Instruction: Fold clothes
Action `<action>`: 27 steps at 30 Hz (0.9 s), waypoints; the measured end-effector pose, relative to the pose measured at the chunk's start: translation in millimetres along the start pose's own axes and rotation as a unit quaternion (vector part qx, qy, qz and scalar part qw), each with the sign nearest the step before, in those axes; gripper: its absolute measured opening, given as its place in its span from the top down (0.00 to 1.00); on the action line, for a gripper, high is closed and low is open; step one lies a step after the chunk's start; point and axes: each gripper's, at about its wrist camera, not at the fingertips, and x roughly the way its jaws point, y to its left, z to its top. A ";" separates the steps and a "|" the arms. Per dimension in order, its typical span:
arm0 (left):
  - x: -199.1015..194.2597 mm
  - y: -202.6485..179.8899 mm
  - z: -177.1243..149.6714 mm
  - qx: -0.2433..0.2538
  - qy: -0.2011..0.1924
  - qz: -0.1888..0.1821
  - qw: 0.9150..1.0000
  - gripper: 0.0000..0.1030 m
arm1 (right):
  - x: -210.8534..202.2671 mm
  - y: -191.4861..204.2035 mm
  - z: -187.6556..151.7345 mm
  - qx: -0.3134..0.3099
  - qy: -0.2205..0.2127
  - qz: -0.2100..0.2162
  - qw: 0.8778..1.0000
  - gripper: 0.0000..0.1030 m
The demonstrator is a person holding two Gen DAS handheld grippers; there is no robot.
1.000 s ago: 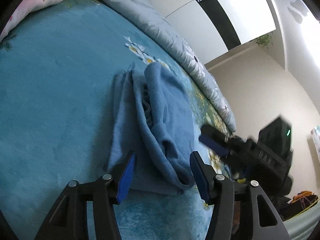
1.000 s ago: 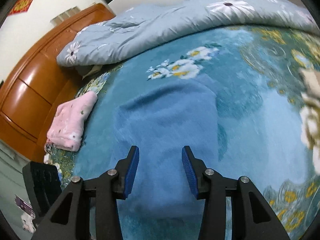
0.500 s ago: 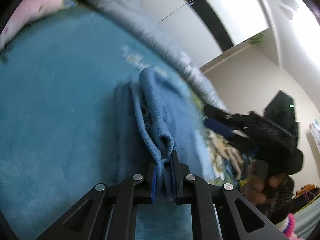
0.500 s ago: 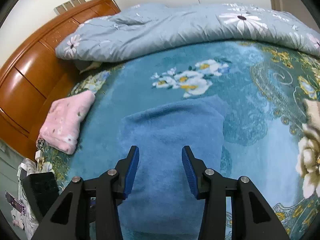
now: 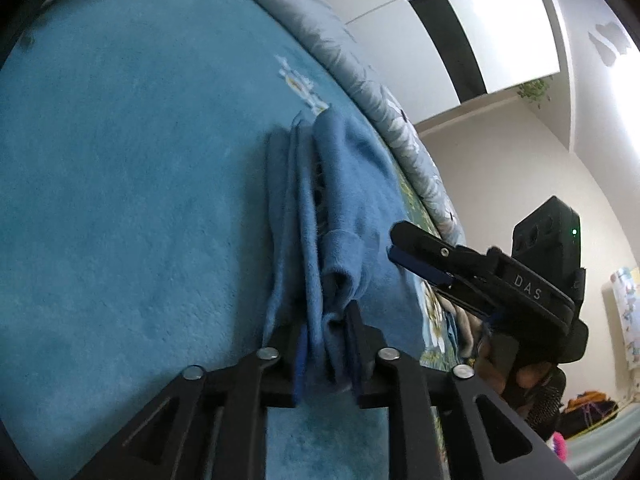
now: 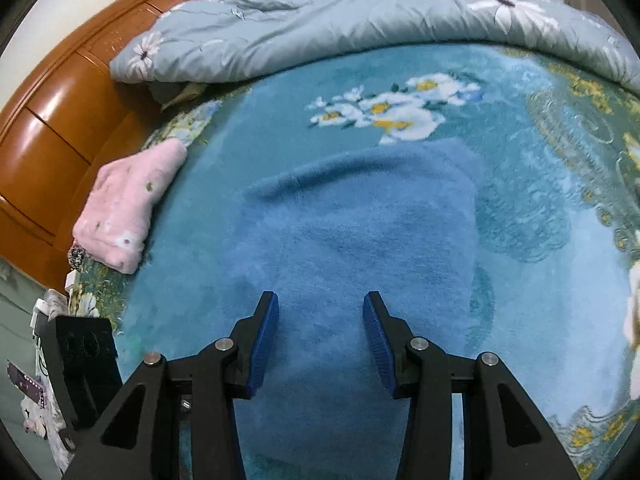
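A folded blue fleece garment [image 5: 352,184] lies on the teal floral blanket [image 5: 120,160]. My left gripper [image 5: 326,344] is shut on the bunched near edge of the garment, with layers of cloth pinched between its blue pads. In the left wrist view my right gripper [image 5: 394,245] hovers just right of the garment, a hand [image 5: 520,364] behind it. From the right wrist view, my right gripper [image 6: 320,304] stands open just above the garment's flat top [image 6: 360,232], with nothing between its fingers.
A folded pink cloth [image 6: 128,208] lies at the left by the wooden headboard [image 6: 48,128]. A grey-blue flowered duvet [image 6: 360,20] is heaped along the far side of the bed. Bare teal blanket [image 6: 540,280] stretches to the right.
My left gripper went from open around the garment's near edge to shut on it and keeps its hold. My right gripper has drawn back a little and stays open.
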 end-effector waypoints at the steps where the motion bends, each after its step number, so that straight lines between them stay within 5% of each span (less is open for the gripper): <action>1: 0.4 -0.1 4.7 0.002 0.001 0.001 1.000 0.65 | -7.8 -4.2 -3.9 0.007 -0.011 0.008 1.000 0.56; 4: 1.8 -0.6 18.9 0.006 0.004 0.003 1.000 0.50 | -27.3 -23.0 -19.3 0.041 -0.039 0.033 0.998 0.55; 12: 5.3 -1.7 56.6 0.019 0.012 0.008 1.000 0.45 | -23.9 -80.8 -72.9 0.159 -0.011 0.065 0.985 0.54; 20: 28.3 -13.2 80.5 0.044 0.033 0.018 0.998 0.44 | -22.1 -92.6 -88.4 0.197 -0.016 0.104 0.975 0.51; 24: 42.0 -27.0 81.6 0.087 0.029 0.043 0.995 0.53 | -20.9 -94.4 -89.4 0.203 -0.017 0.113 0.972 0.51; 26: 46.5 -27.6 83.4 0.092 0.024 0.046 0.994 0.88 | -20.8 -94.4 -89.9 0.202 -0.018 0.113 0.973 0.51; 27: 46.1 -24.9 84.9 0.087 0.022 0.045 0.995 0.89 | -20.8 -94.7 -89.9 0.203 -0.019 0.114 0.972 0.51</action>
